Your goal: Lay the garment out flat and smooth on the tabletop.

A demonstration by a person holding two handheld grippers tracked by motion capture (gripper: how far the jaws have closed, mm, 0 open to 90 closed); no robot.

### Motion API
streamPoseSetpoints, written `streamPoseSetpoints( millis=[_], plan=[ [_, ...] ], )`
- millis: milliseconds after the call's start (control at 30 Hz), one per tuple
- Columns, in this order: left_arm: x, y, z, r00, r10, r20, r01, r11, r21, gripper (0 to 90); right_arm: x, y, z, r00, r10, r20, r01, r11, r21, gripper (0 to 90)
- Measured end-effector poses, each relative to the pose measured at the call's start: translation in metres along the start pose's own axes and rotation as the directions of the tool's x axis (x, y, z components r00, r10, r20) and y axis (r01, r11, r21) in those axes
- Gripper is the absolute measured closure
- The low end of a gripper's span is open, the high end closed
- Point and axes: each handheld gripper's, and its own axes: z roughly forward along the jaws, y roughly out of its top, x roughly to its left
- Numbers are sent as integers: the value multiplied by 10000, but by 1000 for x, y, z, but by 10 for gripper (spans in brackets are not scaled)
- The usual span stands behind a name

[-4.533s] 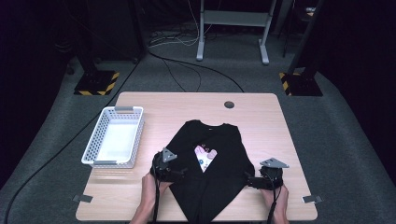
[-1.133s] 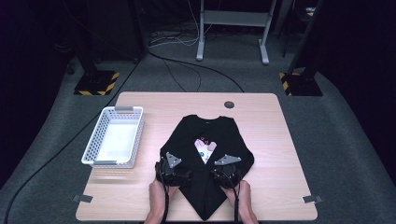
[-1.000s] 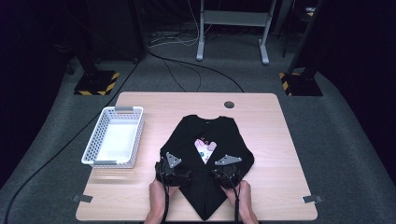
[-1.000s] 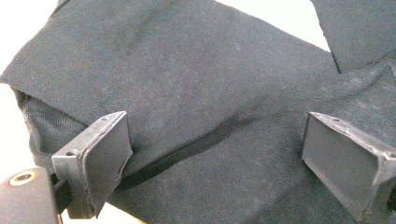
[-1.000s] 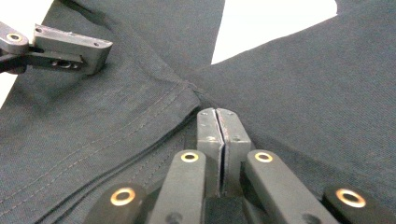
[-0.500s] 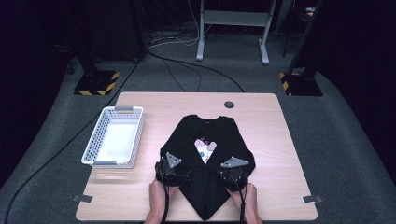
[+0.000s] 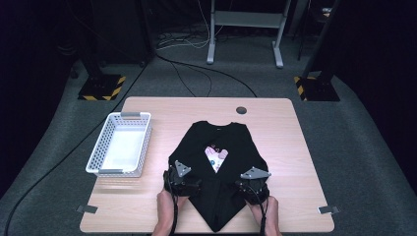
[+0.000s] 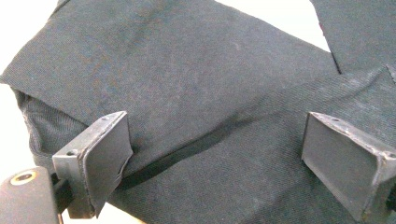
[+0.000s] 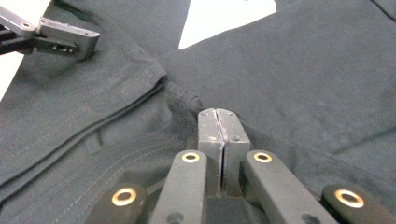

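Note:
A black T-shirt (image 7: 221, 137) lies on the wooden table (image 7: 285, 147), its sides folded inward so a white and pink print (image 7: 215, 156) shows in a gap. My left gripper (image 7: 186, 186) rests on the shirt's near left part. In the left gripper view this gripper (image 8: 233, 158) is open, its jaws wide apart over the dark cloth (image 8: 187, 79). My right gripper (image 7: 252, 189) sits on the near right part. It (image 9: 218, 114) is shut, tips together just behind a bunched seam (image 9: 187, 100); I see no cloth between the pads.
A white plastic basket (image 7: 101, 147) stands on the left side of the table. A round cable hole (image 7: 241, 110) is near the far edge. Stands and cables cover the dark floor beyond. One jaw of the left gripper (image 9: 56, 35) shows in the right gripper view.
My right gripper has drawn a little to the right and toward the near edge, jaws still together. The left gripper and the shirt's outline have stayed the same.

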Motion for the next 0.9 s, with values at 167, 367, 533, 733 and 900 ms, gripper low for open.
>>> streamPoseSetpoints(
  millis=[167,367,533,733,900],
  plan=[
    [0,0,0,10000,9,-4,-9,10000,3,87,-3,-5,-6,9999,137,68,-137,9999,-48,896],
    [0,0,0,10000,6,1,-6,10000,2,88,-6,-8,-15,9997,188,166,-185,9997,-159,897],
    [0,0,0,10000,12,-4,-12,10000,0,88,-9,-14,-24,9994,244,261,-239,9995,-195,896],
    [0,0,0,10000,10,-1,-10,10000,1,88,-15,-23,-34,9981,458,404,-450,9988,-204,896],
    [0,0,0,10000,20,-14,-20,10000,-7,89,-15,-32,-45,9968,585,551,-570,9980,-286,894]
  ],
)
